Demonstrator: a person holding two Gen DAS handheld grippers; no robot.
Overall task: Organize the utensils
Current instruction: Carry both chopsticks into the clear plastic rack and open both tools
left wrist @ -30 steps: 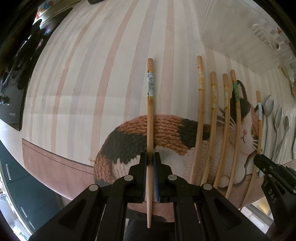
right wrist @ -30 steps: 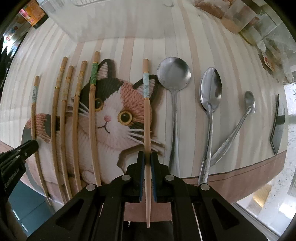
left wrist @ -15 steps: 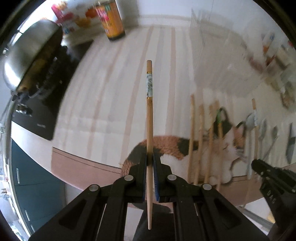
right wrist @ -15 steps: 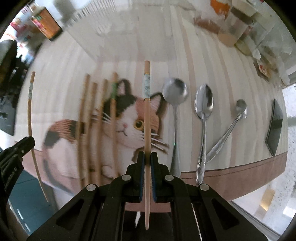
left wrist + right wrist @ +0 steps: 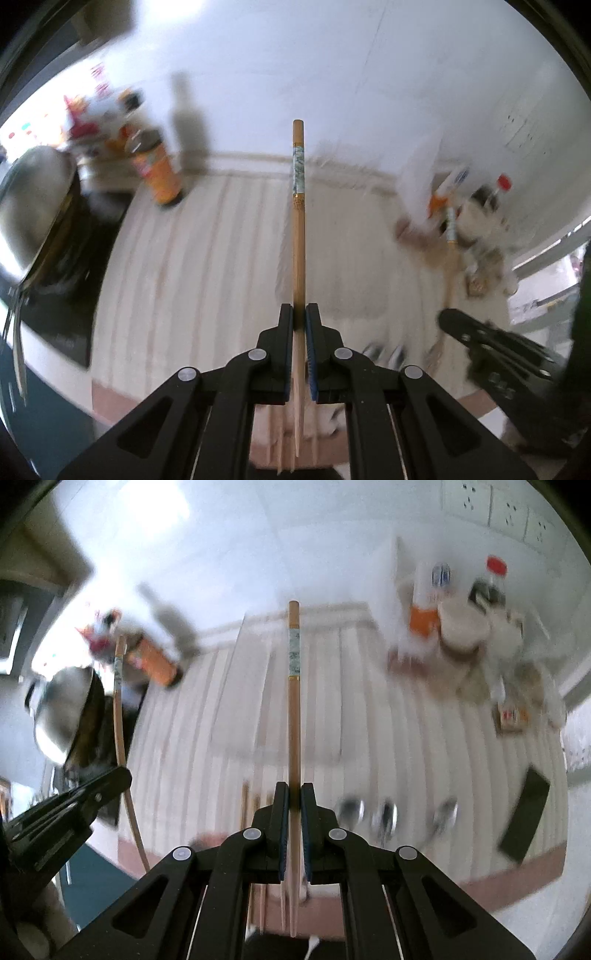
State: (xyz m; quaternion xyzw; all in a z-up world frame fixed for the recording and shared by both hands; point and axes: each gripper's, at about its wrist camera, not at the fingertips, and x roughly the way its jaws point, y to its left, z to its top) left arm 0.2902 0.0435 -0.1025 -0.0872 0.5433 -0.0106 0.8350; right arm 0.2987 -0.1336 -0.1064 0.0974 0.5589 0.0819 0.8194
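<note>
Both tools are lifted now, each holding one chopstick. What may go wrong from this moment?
The left tool and the right tool each pinch a thin bamboo chopstick with a patterned band near its narrow end, so the long part could swivel or slip out. The two tools are close together, so the sticks might collide. The tall orange bottle stands ahead and could be knocked.
</note>
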